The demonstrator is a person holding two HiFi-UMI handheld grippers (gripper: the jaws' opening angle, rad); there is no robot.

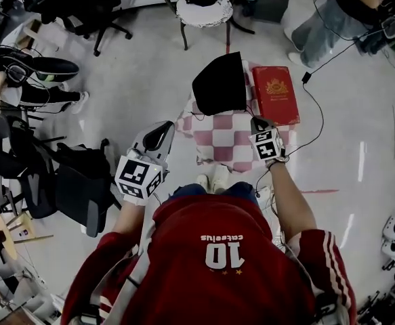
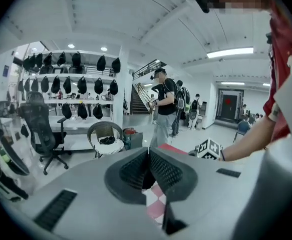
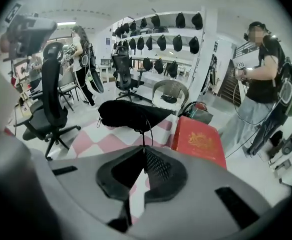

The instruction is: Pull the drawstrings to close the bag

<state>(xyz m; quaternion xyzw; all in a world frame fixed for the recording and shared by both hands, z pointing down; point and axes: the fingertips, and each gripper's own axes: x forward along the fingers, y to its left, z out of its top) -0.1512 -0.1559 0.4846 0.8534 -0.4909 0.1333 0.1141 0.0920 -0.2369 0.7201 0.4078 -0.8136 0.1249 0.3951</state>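
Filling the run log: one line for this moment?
left claw shut, empty | right claw shut on drawstring | bag on checkered cloth

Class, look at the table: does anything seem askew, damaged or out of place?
Nothing spilled or damaged: black bag and red box lie side by side on the checked cloth. One oddity: the right gripper pinches a drawstring, the left gripper is shut on nothing.

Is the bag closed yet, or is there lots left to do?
Not closed yet. Done: the right claw has pinched a string. In hand: that string runs from the claw up to the bag. Left to do: the bag looks wide, not bunched, so the pulling seems to remain. The left claw is shut on nothing, away from the bag.
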